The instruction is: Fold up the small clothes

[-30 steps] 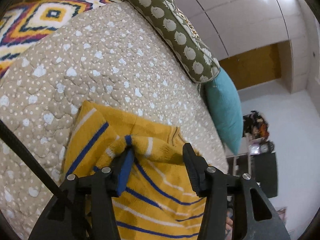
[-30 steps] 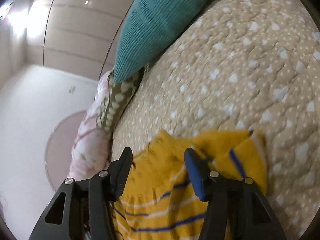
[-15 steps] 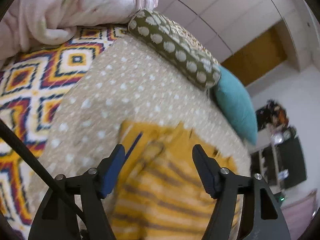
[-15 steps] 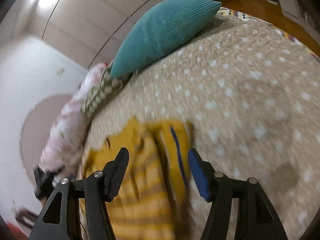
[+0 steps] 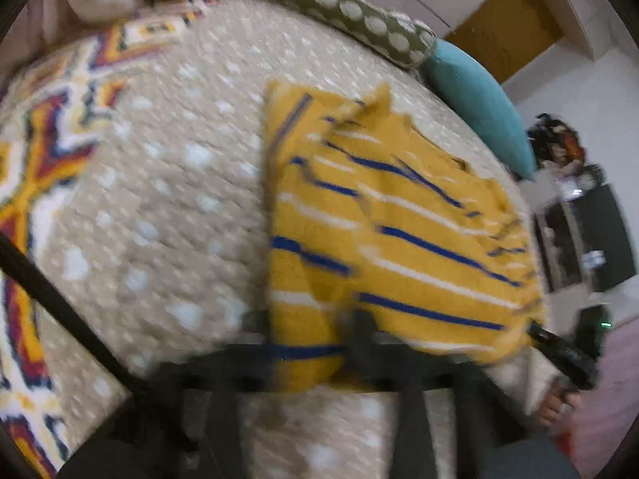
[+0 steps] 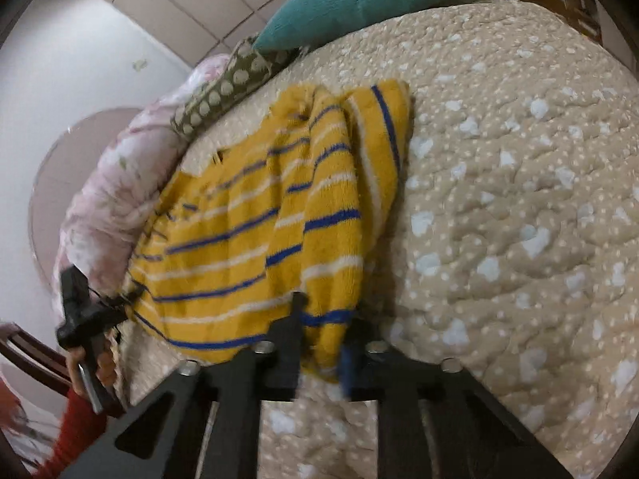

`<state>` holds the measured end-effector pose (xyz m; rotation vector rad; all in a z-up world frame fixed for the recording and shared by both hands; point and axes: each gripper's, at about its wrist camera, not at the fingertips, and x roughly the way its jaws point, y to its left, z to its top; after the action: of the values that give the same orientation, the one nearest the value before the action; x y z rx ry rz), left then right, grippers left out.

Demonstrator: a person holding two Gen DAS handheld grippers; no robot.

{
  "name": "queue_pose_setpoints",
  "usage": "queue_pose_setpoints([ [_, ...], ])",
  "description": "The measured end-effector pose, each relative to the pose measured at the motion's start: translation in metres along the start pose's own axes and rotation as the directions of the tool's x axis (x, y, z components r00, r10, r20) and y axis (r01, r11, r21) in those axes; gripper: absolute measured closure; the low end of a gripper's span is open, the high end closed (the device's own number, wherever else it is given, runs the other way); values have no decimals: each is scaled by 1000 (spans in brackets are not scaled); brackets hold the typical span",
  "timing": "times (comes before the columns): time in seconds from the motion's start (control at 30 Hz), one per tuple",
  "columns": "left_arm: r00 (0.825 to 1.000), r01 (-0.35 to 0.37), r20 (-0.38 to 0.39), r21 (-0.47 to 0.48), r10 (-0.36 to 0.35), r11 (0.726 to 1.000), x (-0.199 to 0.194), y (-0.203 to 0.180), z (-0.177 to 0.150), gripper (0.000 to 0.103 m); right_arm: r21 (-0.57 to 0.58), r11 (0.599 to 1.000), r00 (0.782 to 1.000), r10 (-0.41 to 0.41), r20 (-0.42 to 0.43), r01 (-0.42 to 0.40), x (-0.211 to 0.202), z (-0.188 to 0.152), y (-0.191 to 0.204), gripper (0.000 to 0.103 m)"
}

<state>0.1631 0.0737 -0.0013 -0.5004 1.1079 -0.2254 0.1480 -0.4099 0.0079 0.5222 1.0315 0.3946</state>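
Beige quilted bedspread with white spots (image 5: 167, 183) fills most of both your wrist views and carries the work. On it lies the mustard-yellow knitted garment with blue and white stripes (image 5: 383, 215), spread out with both long sides turned inward over the middle; from your right wrist it shows as a striped slab (image 6: 255, 231) whose right-hand flap lies doubled along the edge.

Your left gripper (image 5: 307, 343) sits at the garment's near hem, and its two dark fingers stand on either side of a fold of yellow cloth; motion blur hides the contact, so you cannot tell whether they pinch the knit or only straddle it. Your right gripper (image 6: 319, 343) is at the near corner of the same hem, one black finger (image 6: 293, 327) lying against the cloth and the blue-padded one just beside it, the hem bunched between them; whether they clamp it is not clear either.

Beyond the garment, an olive bolster pillow with pale dots (image 5: 339, 8) and a teal ribbed cushion (image 5: 479, 95) rest along the far edge of the bed. A pink floral duvet (image 6: 116, 183) is heaped beside them, and a bright geometric-patterned blanket (image 5: 36, 151) covers the bed on your left.
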Motion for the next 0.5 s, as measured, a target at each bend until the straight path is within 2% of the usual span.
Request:
queue_pose_setpoints([
  [0.03,1000,-22,14,22,22,1000,-9,-5,1,97,14,1000,1000,14,9,-14,-6,3,-2,94],
  [0.13,999,-23,34,70,21,997,-37,-15,0,97,21,999,998,43,49,-44,-36,4,-8,96],
  [0.23,999,-6,35,84,3,996,-53,-15,-8,96,24,999,998,42,36,-42,-47,-7,-16,97],
  [0.33,996,-86,25,106,84,991,-47,-11,-20,96,19,1000,1000,1,-21,-1,-30,-20,-18,96],
  [0.4,979,-203,43,114,199,973,-46,-2,-29,96,23,1000,999,-20,-31,20,-26,-27,-24,95],
  [0.5,971,-234,61,53,230,971,-59,22,-39,94,35,999,999,-30,14,29,-43,-27,-25,88],
])
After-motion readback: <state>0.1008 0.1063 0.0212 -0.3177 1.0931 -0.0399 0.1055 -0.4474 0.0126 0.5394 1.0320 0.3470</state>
